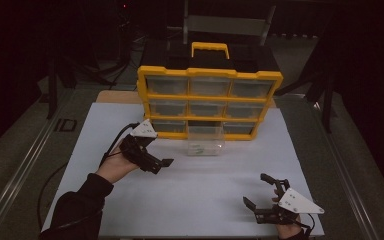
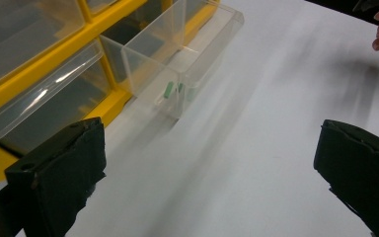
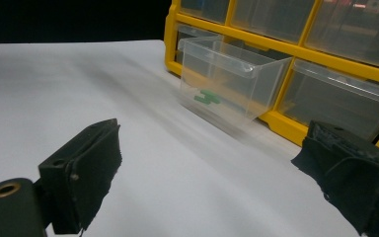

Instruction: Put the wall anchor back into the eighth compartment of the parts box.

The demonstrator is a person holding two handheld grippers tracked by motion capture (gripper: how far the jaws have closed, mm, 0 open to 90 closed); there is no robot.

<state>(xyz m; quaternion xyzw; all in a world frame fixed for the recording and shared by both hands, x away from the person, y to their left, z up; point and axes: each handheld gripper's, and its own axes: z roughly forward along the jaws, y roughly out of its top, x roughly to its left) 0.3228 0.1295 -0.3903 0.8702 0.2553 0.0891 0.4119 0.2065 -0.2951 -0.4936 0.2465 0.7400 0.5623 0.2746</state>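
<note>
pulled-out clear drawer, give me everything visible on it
The clear drawer is a see-through plastic bin with a lipped front wall. It is drawn out of the bottom middle slot of the yellow organizer, its rear end at the slot and its front over the white table. Small green pieces lie on its floor; what they are is too small to tell. Neither the left gripper nor the right gripper touches it; both stand open, apart from it.

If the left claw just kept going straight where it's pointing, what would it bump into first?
Probably nothing soon: the left claw, open, points across bare white table. The pulled-out clear drawer with green bits lies off to one side of that line, though depth is hard to judge.
</note>
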